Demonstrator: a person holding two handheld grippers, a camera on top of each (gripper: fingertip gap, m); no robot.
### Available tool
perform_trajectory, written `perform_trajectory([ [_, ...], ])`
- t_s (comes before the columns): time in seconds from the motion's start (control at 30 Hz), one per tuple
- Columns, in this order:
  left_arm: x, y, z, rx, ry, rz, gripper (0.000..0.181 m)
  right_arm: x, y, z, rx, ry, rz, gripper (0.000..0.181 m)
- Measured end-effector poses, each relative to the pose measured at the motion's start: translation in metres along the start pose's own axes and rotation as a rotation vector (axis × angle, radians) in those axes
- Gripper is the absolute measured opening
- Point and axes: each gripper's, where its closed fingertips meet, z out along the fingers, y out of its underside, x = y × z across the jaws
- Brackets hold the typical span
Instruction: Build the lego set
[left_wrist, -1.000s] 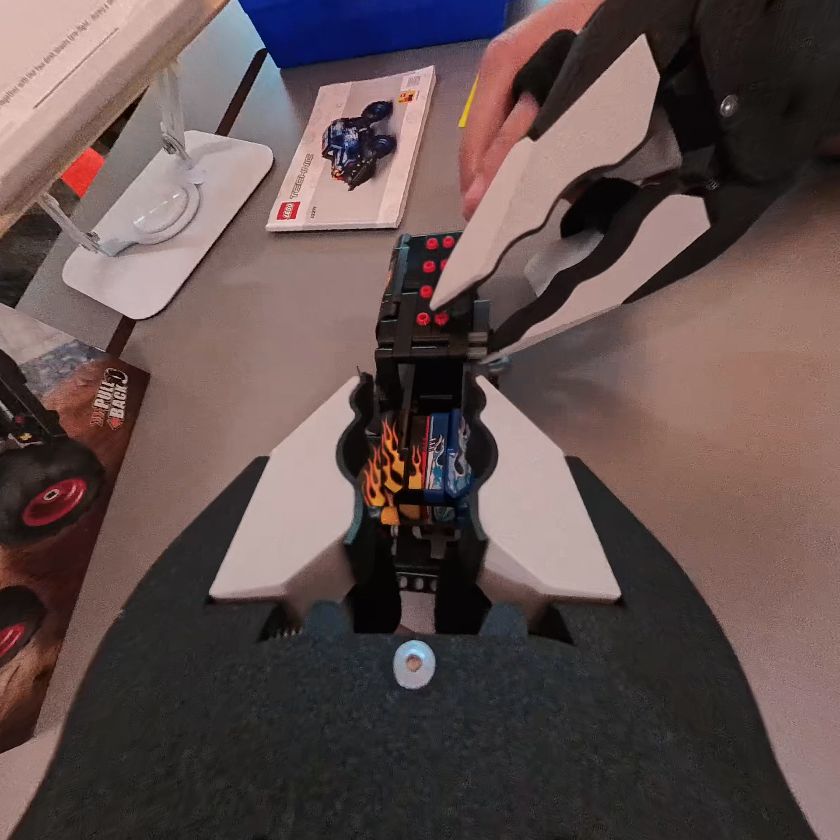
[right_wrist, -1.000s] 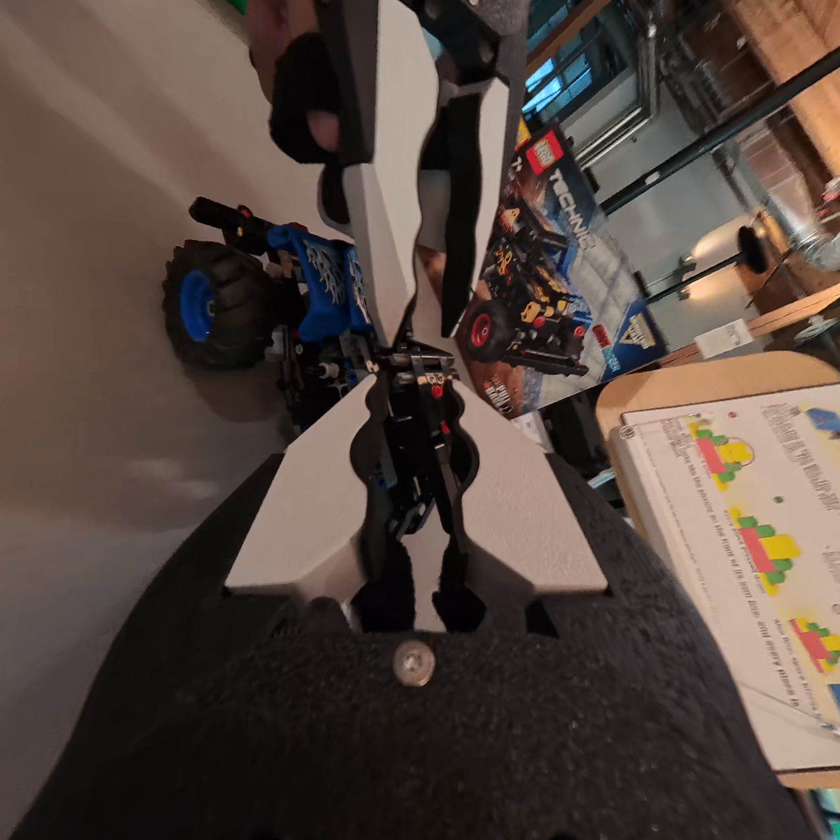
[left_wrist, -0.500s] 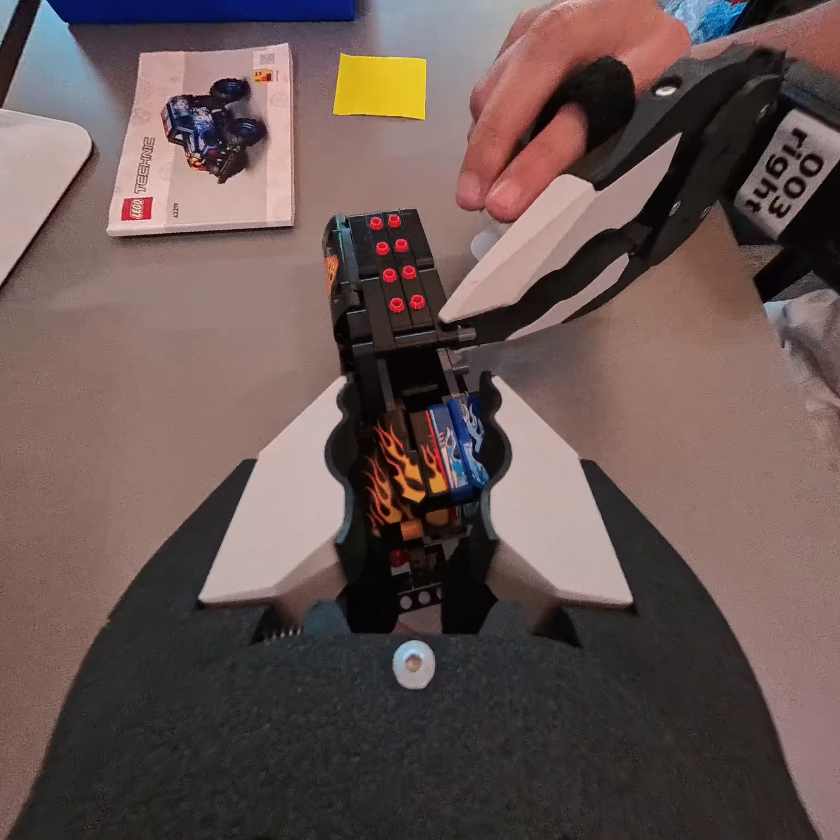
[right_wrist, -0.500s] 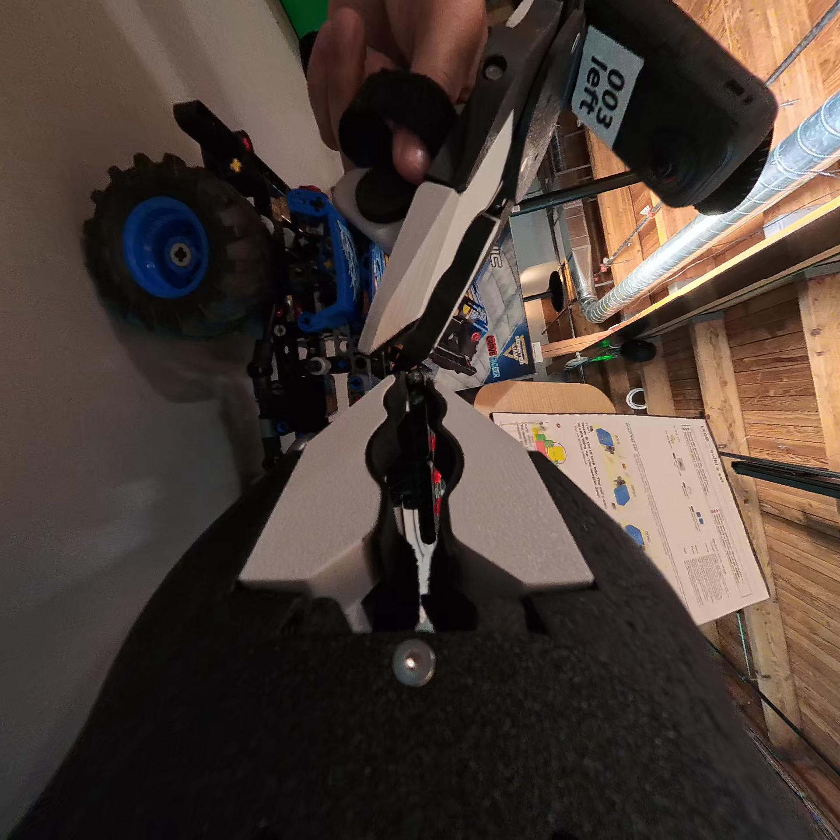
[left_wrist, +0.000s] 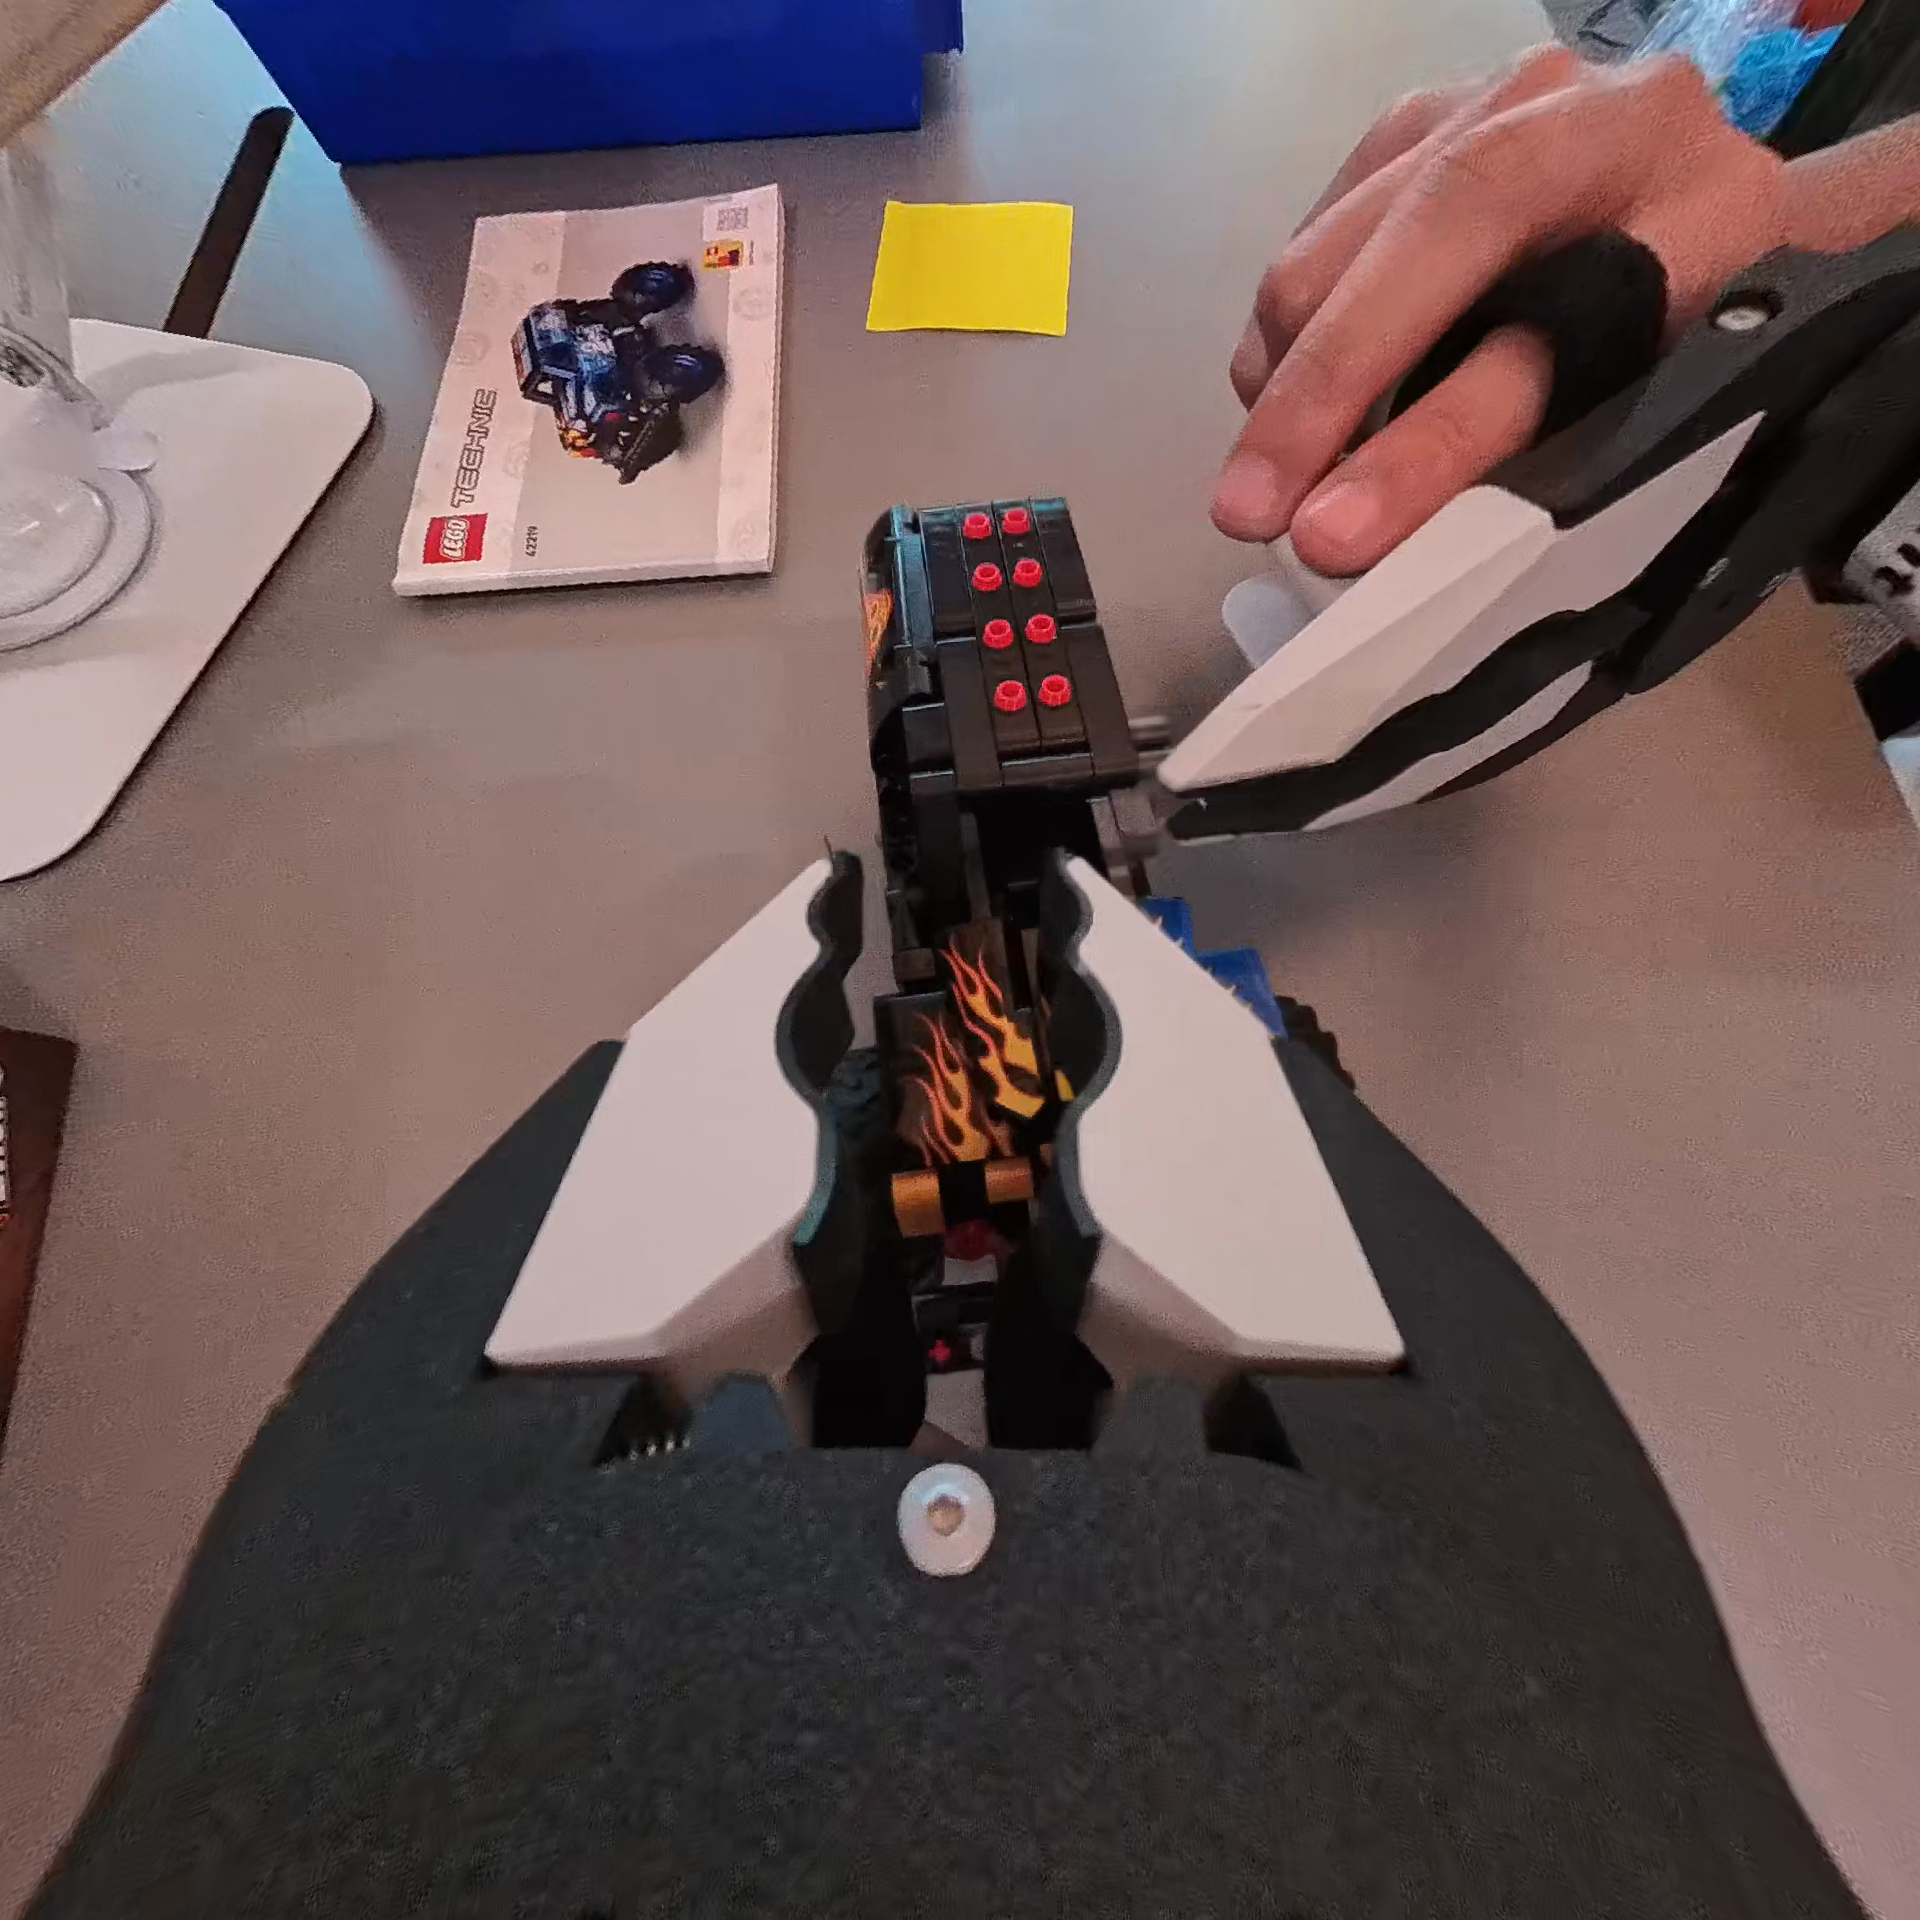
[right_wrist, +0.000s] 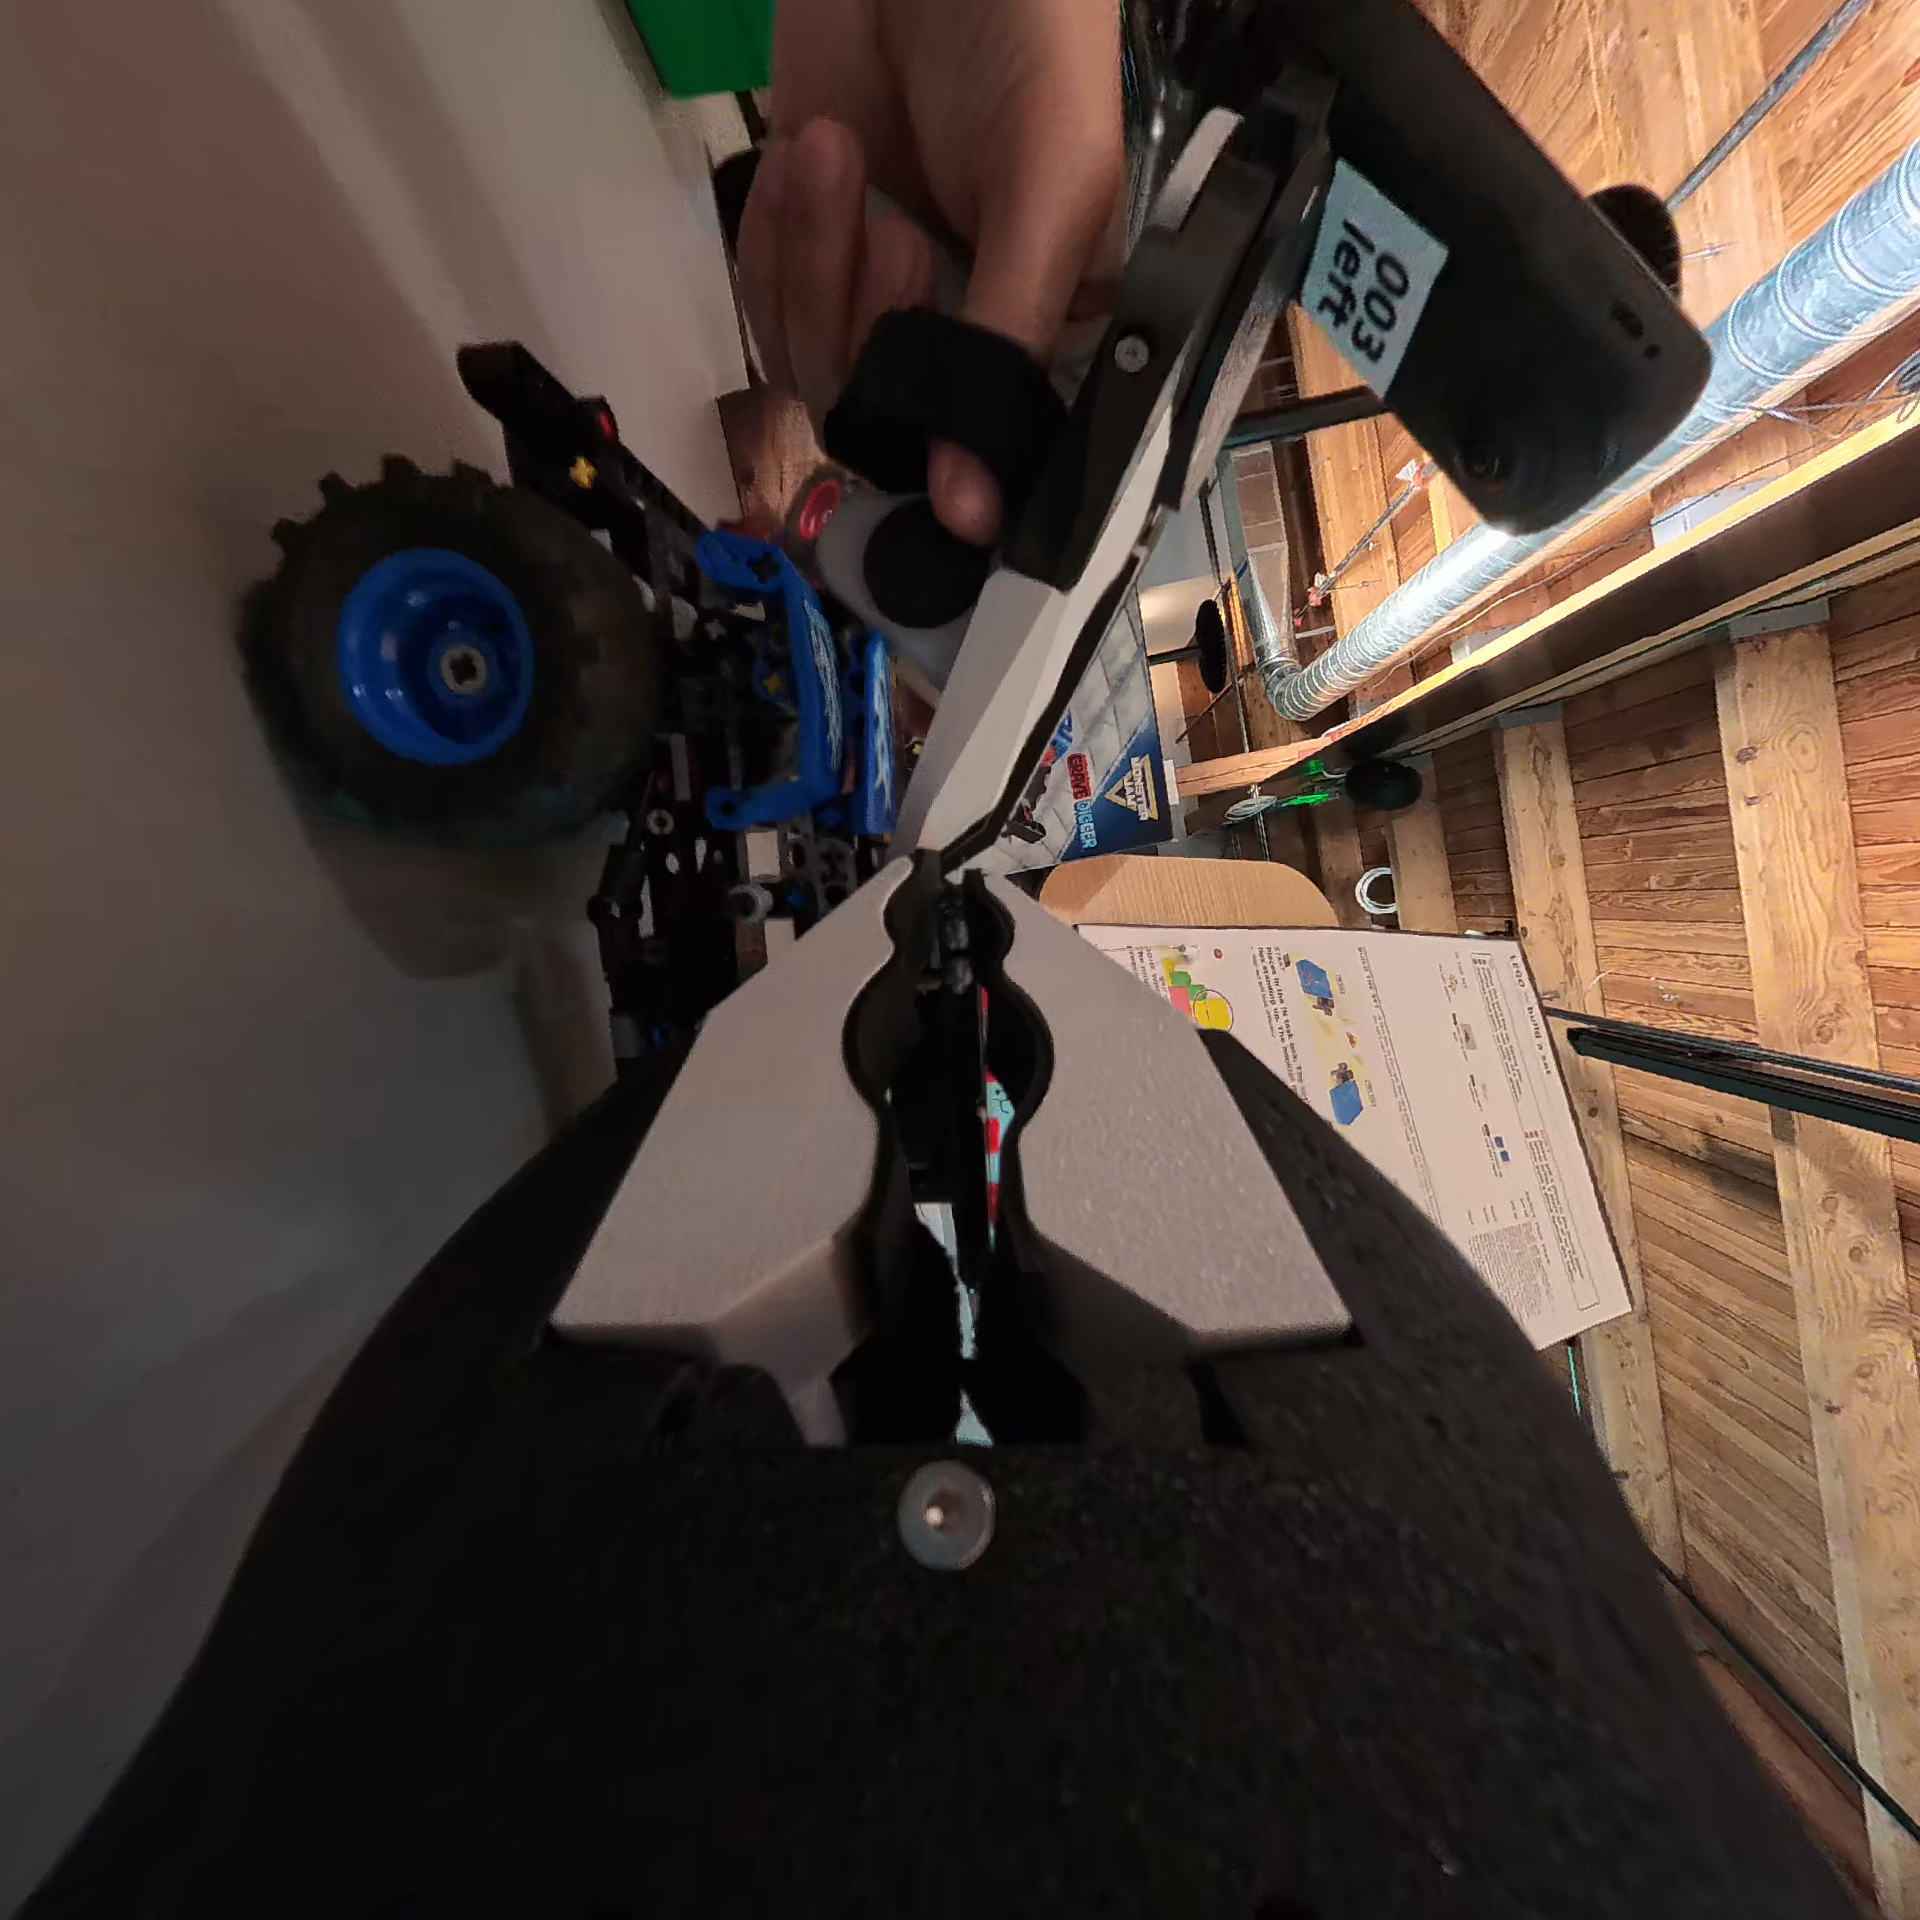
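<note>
A brick-built toy truck (left_wrist: 997, 644) has a black roof with red studs, flame stickers and blue parts. My left gripper (left_wrist: 951, 883) is shut on the truck's black flame-stickered body and holds it from behind. My right gripper (left_wrist: 1172, 795) comes in from the right, its tips pinched on a small grey pin at the side of the black roof section. In the right wrist view, my right gripper (right_wrist: 940, 878) is shut on a thin black edge of the truck (right_wrist: 769, 727). A blue-hubbed wheel (right_wrist: 436, 655) shows at the left, and the left gripper (right_wrist: 1018, 686) meets mine tip to tip.
On the grey table (left_wrist: 1558, 1143) lie an instruction booklet (left_wrist: 597, 395), a yellow sticky note (left_wrist: 971, 267), a blue bin (left_wrist: 582, 73) at the back and a white stand base (left_wrist: 156, 540) at the left. A printed instruction sheet (right_wrist: 1403, 1122) and the toy's box (right_wrist: 1112, 800) show behind the truck. My right fingertips sit around 4 centimeters from my left ones.
The left gripper and truck have turned: the blue sticker panel has left the gap between the fingers and shows to their right. The right gripper stays pinched at the roof's side, now flatter.
</note>
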Motion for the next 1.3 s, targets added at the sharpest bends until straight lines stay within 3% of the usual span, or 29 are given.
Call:
perform_trajectory([
  [0.13, 0.004, -0.002, 0.003, -0.02, 0.022, 0.054, 0.019, -0.006, 0.003, -0.001, -0.037, -0.007, -0.017, 0.004],
  [0.27, -0.003, -0.002, 0.0, -0.034, 0.009, 0.069, 0.023, -0.005, 0.006, -0.007, -0.068, -0.017, 0.067, 0.008],
  [0.5, 0.001, -0.004, 0.009, -0.045, 0.142, 0.045, 0.032, 0.001, 0.008, -0.007, -0.102, 0.022, 0.086, 0.008],
  [0.73, 0.002, -0.008, 0.014, -0.02, 0.172, 0.032, 0.019, 0.003, 0.019, -0.008, -0.137, 0.031, 0.09, 0.009],
  [0.77, 0.0, -0.007, 0.013, -0.021, 0.17, 0.033, 0.009, 0.003, 0.02, -0.009, -0.14, 0.029, 0.103, 0.009],
  [0.87, 0.0, -0.006, 0.011, -0.022, 0.193, 0.015, 0.009, 0.004, 0.022, -0.009, -0.146, 0.028, 0.107, 0.01],
  [0.93, -0.001, -0.008, 0.013, -0.013, 0.181, 0.019, 0.007, 0.002, 0.022, -0.008, -0.147, 0.019, 0.111, 0.009],
  [1.03, -0.001, -0.012, 0.016, -0.005, 0.176, 0.018, 0.019, 0.003, 0.024, -0.007, -0.157, 0.029, 0.103, 0.005],
  [1.07, 0.0, -0.013, 0.017, -0.004, 0.177, 0.023, 0.009, 0.003, 0.025, -0.007, -0.157, 0.027, 0.104, 0.005],
  [1.23, -0.008, -0.016, 0.022, -0.009, 0.079, 0.062, 0.005, 0.01, 0.029, -0.011, -0.18, 0.013, 0.14, 0.0],
  [1.3, -0.015, -0.014, 0.021, -0.02, 0.018, 0.096, 0.012, 0.017, 0.023, -0.016, -0.155, 0.029, 0.175, 0.0],
])
